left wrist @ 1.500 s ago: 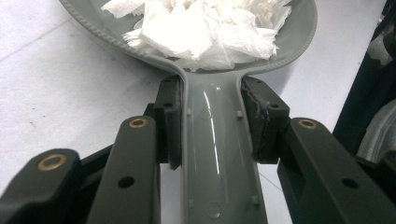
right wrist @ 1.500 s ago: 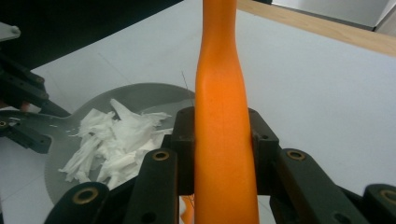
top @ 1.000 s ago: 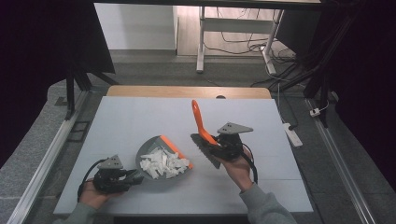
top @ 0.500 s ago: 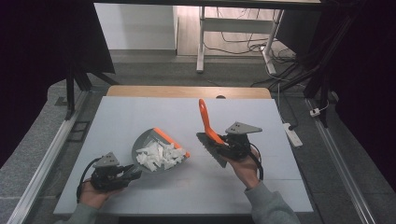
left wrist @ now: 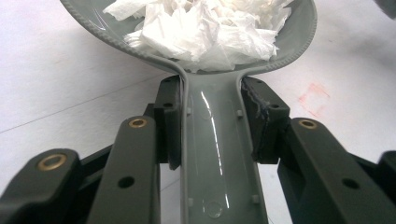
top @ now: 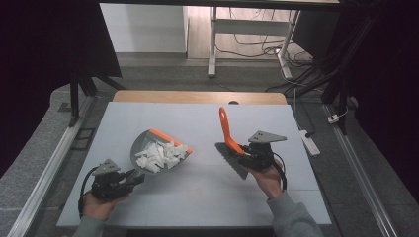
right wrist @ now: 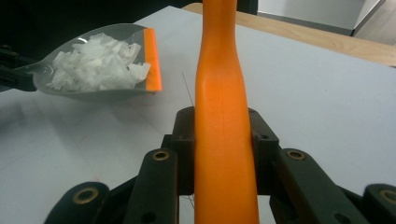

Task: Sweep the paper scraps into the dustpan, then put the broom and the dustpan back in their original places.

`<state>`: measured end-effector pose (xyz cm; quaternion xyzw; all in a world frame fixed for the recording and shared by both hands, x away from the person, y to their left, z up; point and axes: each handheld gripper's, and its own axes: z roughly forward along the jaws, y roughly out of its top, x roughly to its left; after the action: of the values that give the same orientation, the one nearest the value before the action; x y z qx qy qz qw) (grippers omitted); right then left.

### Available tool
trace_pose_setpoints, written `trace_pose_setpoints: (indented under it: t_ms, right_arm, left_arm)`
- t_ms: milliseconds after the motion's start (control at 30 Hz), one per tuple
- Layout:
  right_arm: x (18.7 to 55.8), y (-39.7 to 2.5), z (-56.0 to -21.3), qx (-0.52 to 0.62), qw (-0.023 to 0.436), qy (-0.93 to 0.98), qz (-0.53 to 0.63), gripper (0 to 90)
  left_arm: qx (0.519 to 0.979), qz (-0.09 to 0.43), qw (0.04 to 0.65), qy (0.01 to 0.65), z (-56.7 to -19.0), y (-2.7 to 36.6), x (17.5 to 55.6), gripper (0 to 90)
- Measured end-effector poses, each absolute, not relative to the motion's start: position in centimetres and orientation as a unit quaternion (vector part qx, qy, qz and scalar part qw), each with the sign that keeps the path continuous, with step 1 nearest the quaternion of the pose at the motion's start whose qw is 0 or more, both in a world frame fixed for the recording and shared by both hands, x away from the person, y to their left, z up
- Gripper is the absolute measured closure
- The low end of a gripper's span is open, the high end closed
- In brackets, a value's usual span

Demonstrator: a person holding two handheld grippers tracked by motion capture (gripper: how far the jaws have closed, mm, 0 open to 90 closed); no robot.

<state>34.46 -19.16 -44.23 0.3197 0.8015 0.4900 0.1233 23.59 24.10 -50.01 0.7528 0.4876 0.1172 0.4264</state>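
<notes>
Left gripper (top: pixel 129 178) at 7 o'clock on the table (top: pixel 207 207), jaws narrowed and clamped on the grey handle of the dustpan (top: pixel 143 148). In the left gripper view, both pads pressed flat against the handle's sides (left wrist: pixel 215 154), left gripper (left wrist: pixel 212 121) holding it straight between them. Dustpan pointing toward 1 o'clock from that hand, loaded with white paper scraps (top: pixel 159 155); orange lip strip at its far edge. Scraps (left wrist: pixel 205 28) heaped right up to the pan's neck.

Right gripper (top: pixel 247 152) at 4 o'clock, jaws closed to a narrow gap around the orange handle of the brush (top: pixel 226 129). In the right gripper view, pads on either side of the handle (right wrist: pixel 226 140), right gripper (right wrist: pixel 224 140) gripping its lower part. Handle rising toward 12 o'clock; dark bristle head (top: pixel 232 160) angled down toward the table, contact with the surface not clear. Brush and dustpan apart, bare table between them.
</notes>
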Motion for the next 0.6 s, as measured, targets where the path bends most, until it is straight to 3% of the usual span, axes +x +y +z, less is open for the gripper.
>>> trace_pose_setpoints:
  t_ms: [600]
  right_arm:
    - [33.7,-21.4,-45.2,0.326,0.109,0.807,0.48,70.4]
  left_arm:
    - [0.728,0.13,0.414,0.531,-50.2,24.4,23.7,61.4]
